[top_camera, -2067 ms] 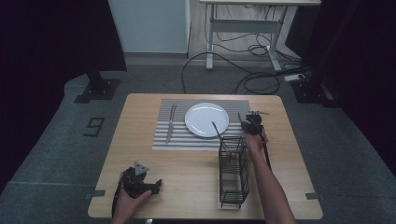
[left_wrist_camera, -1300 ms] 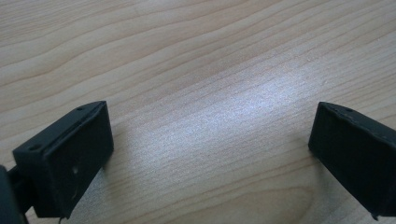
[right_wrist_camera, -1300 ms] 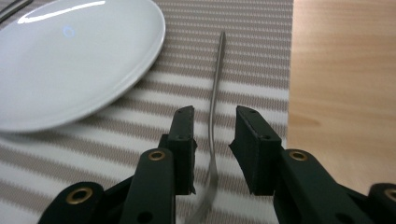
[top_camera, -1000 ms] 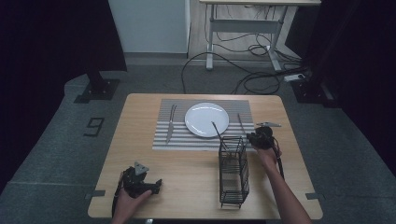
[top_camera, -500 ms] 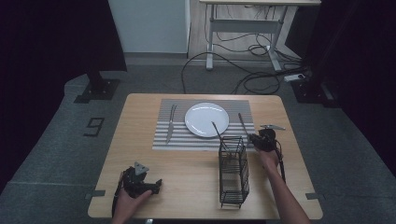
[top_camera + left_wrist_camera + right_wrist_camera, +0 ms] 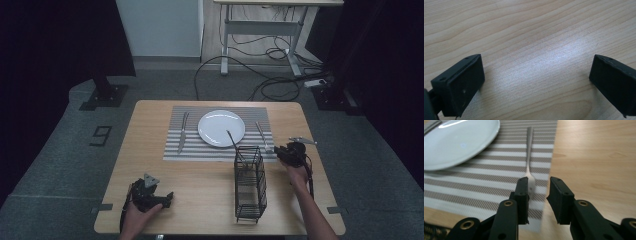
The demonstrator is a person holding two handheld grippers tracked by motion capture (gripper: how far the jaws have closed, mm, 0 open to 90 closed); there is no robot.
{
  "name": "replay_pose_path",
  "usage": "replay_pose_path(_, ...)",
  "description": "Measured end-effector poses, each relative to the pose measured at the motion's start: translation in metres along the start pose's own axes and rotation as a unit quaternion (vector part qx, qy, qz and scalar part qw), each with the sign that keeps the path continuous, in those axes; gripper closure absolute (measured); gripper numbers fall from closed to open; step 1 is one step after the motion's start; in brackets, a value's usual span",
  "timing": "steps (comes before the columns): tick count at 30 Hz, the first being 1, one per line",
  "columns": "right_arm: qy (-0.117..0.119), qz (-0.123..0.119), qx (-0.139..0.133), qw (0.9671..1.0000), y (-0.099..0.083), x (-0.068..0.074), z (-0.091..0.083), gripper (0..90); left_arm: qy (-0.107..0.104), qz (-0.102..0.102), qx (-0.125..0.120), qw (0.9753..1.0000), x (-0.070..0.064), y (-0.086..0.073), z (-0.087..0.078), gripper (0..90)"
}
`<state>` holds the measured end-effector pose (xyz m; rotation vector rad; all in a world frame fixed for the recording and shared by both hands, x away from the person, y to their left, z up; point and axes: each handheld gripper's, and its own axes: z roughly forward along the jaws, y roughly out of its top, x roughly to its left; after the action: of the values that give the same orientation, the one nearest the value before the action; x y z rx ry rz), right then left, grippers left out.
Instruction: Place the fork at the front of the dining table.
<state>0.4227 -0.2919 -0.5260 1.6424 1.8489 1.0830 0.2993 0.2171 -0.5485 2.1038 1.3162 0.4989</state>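
A wooden table (image 6: pixel 150 150) carries a striped placemat (image 6: pixel 172 150) with a white plate (image 6: pixel 221 127) at its middle. A fork (image 6: pixel 183 132) lies on the mat left of the plate, and a spoon (image 6: pixel 262 136) lies on the mat's right part, its bowl toward the person. A black wire cutlery basket (image 6: pixel 250 184) stands nearer the person, just off the mat's near edge, with 1 utensil (image 6: pixel 233 142) leaning out of it over the plate's rim.

The right tool (image 6: pixel 290 151) sits low over the table at the mat's right edge, just right of the spoon. In the right gripper view the right tool (image 6: pixel 537 195) has its jaws parted by a narrow gap and holds nothing; the spoon (image 6: pixel 529 165) lies just ahead, its bowl partly hidden behind the left jaw and its handle running away alongside the plate (image 6: pixel 456 142).

The left tool (image 6: pixel 150 195) rests at the table's near-left corner, well apart from the mat. In the left gripper view the left tool (image 6: pixel 536 75) has its jaws spread wide, with nothing between them but bare wood.
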Motion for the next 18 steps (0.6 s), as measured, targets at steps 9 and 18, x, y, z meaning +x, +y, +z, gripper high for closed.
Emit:
replay_pose_path(9,0.003,-0.026,0.017,0.9995,-0.020,0.002,-0.002,65.7,0.002,-0.001,0.001,1.0000,0.000,0.000,0.000,0.0)
replay_pose_path(18,0.008,-0.047,0.014,0.9987,-0.015,0.021,0.015,65.6,0.002,-0.001,0.001,1.0000,0.000,0.000,0.000,0.0)
